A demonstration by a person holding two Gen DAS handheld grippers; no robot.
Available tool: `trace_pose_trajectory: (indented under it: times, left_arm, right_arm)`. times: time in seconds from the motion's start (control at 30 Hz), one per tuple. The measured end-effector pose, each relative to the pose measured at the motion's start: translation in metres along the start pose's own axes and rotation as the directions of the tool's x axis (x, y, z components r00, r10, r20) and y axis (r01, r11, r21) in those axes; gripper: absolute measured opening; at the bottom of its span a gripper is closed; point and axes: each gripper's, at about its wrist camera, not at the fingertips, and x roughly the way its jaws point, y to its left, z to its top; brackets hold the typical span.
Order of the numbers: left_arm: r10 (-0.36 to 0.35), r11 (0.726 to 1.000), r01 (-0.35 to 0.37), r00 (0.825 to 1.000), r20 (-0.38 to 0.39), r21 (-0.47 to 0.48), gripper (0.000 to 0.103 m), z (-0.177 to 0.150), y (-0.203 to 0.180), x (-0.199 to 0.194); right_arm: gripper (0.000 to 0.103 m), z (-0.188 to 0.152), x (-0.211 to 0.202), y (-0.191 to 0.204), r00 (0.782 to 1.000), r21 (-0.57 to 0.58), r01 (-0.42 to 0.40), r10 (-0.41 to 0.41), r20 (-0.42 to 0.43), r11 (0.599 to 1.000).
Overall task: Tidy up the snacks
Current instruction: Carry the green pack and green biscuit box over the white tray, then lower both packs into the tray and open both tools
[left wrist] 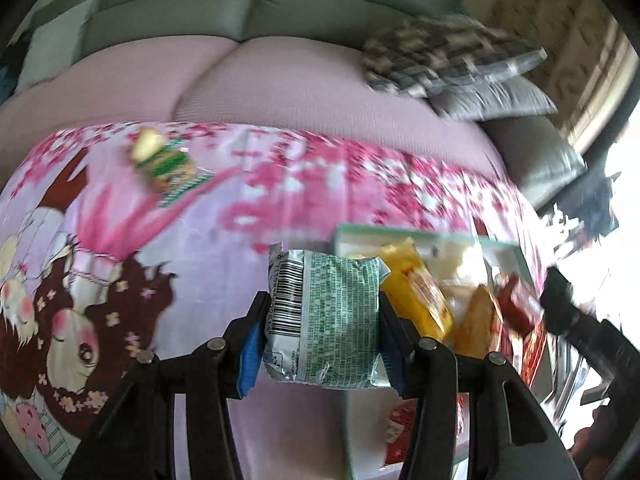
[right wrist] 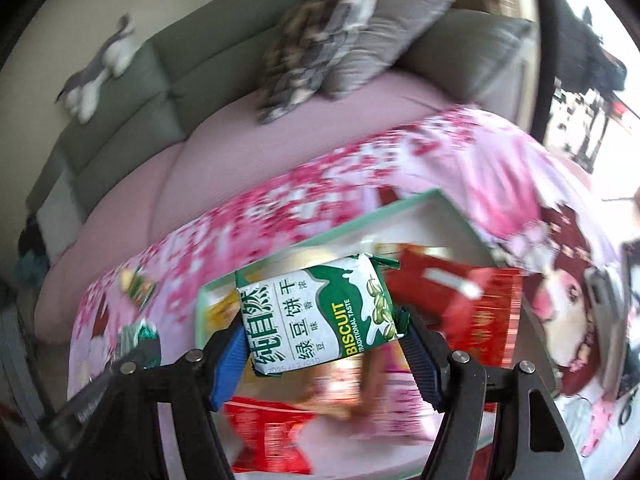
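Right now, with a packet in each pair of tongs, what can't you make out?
- Left view: green-and-silver foil biscuit packet shows only its back.
- Right view: snacks in pale green tray are motion-blurred, partly hidden by green-and-white biscuit packet.
- Both views: small burger-print packet is blurred.

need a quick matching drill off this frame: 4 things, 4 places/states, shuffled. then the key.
Things:
1. Left gripper
2. Right gripper
3. Burger snack
4. Tray

Places/states:
A. Lies alone on the pink cloth, near the sofa
B. Shut on a packet, barcode side to the camera
C. Green rim, red and yellow packs inside
D. Shut on a packet, BISCUIT label to the camera

Pairs: 1-B, 2-D, 3-A, 4-C
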Motion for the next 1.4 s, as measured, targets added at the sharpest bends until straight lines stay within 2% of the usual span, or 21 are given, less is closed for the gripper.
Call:
trace_pose_trajectory:
  times: [0.1,0.23,0.37,0.63,0.93,1.07,1.4]
  left_arm:
    - [-0.005,0.999,0.006,1.0,-0.028,0.038,0.052,-0.005,-0.015,0.009]
    - [0.001,0.997,0.002,0.999,-0.047,0.072,0.052,-0.009,-0.029,0.017]
    - [0.009,0.996,-0.003,0.997,-0.07,0.084,0.052,-0.013,-0.038,0.025]
    - [0.011,0.996,-0.004,0.996,-0.086,0.087,0.052,-0.015,-0.055,0.032]
    - [0.008,0.998,0.0,0.993,-0.114,0.07,0.054,-0.018,-0.055,0.04]
    - [-0.006,0.998,0.013,0.994,-0.113,0.057,0.064,-0.017,-0.054,0.037]
    - [-0.032,0.998,0.034,0.998,-0.053,0.05,0.069,-0.008,-0.055,0.013]
  right_arm:
    - [0.073,0.004,0.002,-0.024,1.0,0.069,0.02,-0.019,-0.003,0.997]
    - [0.073,0.007,0.007,-0.039,1.0,0.107,0.015,-0.013,-0.017,0.994]
    - [0.073,0.007,0.012,-0.039,0.999,0.103,0.028,-0.026,-0.024,0.994]
    - [0.075,0.004,0.021,-0.028,0.999,0.067,0.004,-0.001,-0.052,0.998]
    - [0.077,0.003,0.028,-0.028,0.997,0.068,-0.008,0.013,-0.075,0.998]
    - [0.078,0.004,0.025,-0.03,0.997,0.073,-0.021,0.026,-0.067,0.997]
    - [0.079,0.007,0.01,-0.024,0.999,0.051,-0.022,0.023,-0.027,0.998]
